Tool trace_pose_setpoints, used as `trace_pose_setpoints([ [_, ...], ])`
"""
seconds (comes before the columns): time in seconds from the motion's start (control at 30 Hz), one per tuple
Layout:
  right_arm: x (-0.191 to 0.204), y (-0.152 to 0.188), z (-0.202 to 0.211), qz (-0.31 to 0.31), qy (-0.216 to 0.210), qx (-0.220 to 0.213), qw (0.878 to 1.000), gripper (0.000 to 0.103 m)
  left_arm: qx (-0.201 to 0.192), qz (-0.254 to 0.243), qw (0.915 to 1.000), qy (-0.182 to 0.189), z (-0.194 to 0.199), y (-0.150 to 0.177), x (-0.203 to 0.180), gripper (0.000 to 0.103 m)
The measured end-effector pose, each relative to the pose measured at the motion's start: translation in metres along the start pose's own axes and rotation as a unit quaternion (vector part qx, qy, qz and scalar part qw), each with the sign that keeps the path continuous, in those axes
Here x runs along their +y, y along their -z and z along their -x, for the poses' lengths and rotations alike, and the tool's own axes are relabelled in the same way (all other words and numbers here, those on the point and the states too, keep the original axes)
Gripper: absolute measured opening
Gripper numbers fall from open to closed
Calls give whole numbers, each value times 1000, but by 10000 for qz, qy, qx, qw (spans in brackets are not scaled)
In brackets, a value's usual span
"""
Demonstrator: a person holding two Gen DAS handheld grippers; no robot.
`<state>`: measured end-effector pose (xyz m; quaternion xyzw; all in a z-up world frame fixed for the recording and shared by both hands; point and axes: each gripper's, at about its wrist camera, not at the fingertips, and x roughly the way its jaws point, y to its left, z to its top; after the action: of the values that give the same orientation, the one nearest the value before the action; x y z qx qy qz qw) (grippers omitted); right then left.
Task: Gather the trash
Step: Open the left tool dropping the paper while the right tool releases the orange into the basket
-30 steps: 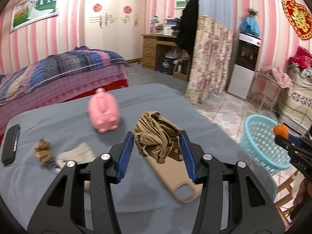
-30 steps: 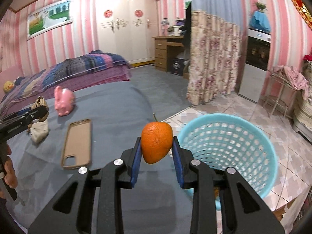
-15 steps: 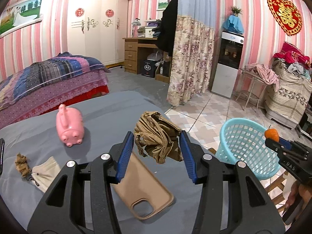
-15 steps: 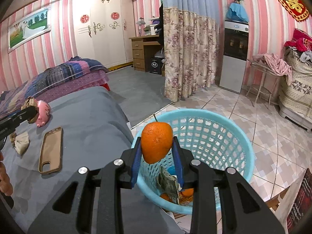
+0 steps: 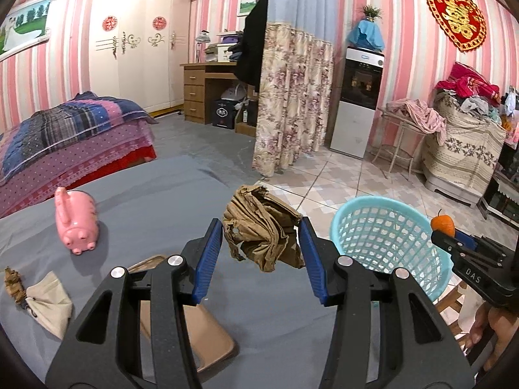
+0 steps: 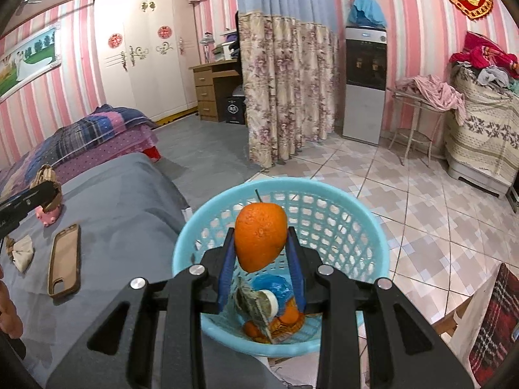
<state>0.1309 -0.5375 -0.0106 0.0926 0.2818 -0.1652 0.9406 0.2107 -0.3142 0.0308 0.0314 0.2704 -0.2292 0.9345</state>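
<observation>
My left gripper [image 5: 262,243] is shut on a crumpled brown paper wad [image 5: 262,227], held above the grey table [image 5: 155,207] near its right edge. My right gripper [image 6: 261,249] is shut on an orange fruit [image 6: 260,236] and hangs directly over the light blue mesh basket [image 6: 373,253], which stands on the floor beside the table. The basket holds a blue wrapper, a white cap, paper and orange pieces. In the left wrist view the basket [image 5: 386,236] lies to the right, with the right gripper [image 5: 454,243] and the orange [image 5: 442,223] past it.
On the table lie a pink pig toy [image 5: 76,220], a tan phone case [image 6: 64,256], a beige cloth scrap [image 5: 48,301] and a small brown scrap [image 5: 13,283]. A bed [image 5: 65,136], floral curtain [image 5: 292,97] and tiled floor [image 6: 438,210] surround it.
Both grippers swung right with their loads. The basket slid from the right edge to under the orange in the right wrist view, and came nearer to the paper wad in the left.
</observation>
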Motion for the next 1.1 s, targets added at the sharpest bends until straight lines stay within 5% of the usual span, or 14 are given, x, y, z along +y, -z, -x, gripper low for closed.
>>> trace_pose_setpoints([
  [0.93,-66,-5,-22,-500,706,152,9961,31,568,-830,9894,1046,-84,13,-124,48],
  [1.1,-70,-5,-23,-615,695,130,9956,31,661,-895,9873,1138,-101,12,-137,59],
])
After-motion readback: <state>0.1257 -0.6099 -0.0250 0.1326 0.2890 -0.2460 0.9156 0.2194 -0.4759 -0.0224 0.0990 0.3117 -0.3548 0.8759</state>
